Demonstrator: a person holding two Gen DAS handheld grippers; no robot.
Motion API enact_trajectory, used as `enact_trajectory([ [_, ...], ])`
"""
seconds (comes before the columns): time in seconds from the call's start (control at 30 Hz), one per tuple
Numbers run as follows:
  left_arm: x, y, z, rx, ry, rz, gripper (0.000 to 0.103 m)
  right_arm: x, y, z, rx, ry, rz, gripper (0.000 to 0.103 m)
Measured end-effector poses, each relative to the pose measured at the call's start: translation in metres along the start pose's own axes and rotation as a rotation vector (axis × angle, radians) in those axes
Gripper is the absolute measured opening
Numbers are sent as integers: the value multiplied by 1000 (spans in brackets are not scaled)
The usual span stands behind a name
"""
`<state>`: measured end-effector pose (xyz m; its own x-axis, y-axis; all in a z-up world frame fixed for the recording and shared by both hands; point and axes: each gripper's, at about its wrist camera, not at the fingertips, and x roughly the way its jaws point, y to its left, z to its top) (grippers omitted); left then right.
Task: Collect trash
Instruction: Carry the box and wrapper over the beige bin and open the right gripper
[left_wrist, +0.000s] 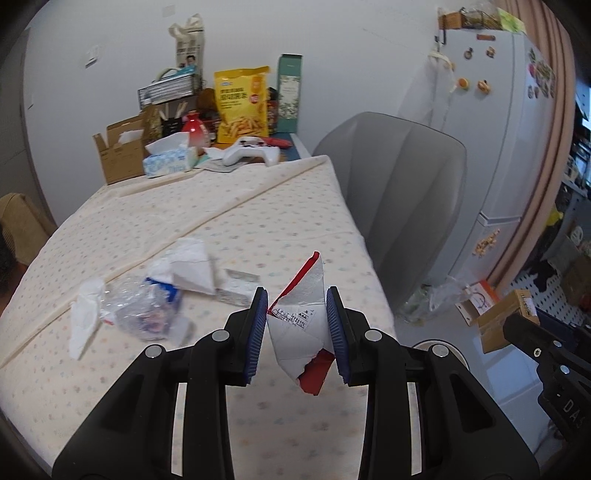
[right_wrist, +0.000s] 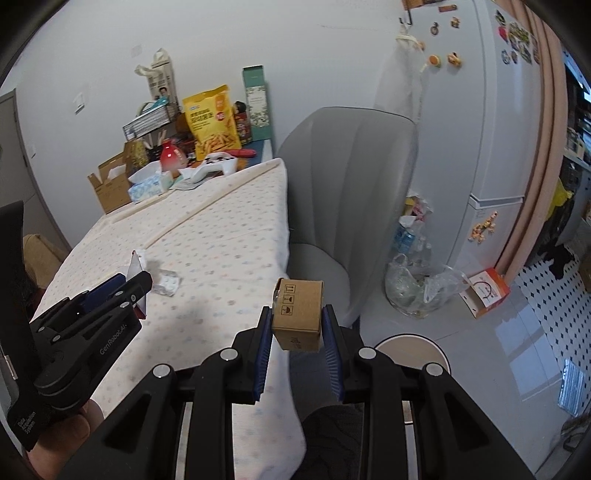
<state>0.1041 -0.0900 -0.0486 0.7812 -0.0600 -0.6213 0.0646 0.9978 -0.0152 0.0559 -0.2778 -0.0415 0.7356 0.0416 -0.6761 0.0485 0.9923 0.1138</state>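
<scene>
My left gripper (left_wrist: 297, 306) is shut on a crumpled white and red paper wrapper (left_wrist: 301, 317), held above the spotted cloth table (left_wrist: 258, 206). My right gripper (right_wrist: 297, 325) is shut on a small brown cardboard box (right_wrist: 297, 314), held off the table's right edge. The left gripper also shows at the left of the right wrist view (right_wrist: 110, 291). More trash lies on the table: crumpled white tissue (left_wrist: 192, 264), a clear plastic wrapper (left_wrist: 144, 310) and a blister pack (right_wrist: 168, 282).
A grey chair (left_wrist: 399, 199) stands right of the table. A clear trash bag (right_wrist: 417, 291) and an orange and white box (right_wrist: 485, 291) lie on the floor by the fridge (right_wrist: 480, 129). A round white bin lid (right_wrist: 410, 350) sits below. Clutter fills the table's far end.
</scene>
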Motion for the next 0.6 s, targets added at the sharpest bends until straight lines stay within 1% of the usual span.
enact_trajectory([
  [0.23, 20, -52, 4, 71, 28, -44, 33, 12, -45, 0, 69, 17, -38, 27],
  [0.6, 54, -122, 4, 168, 78, -81, 33, 33, -106, -4, 159, 40, -76, 27],
])
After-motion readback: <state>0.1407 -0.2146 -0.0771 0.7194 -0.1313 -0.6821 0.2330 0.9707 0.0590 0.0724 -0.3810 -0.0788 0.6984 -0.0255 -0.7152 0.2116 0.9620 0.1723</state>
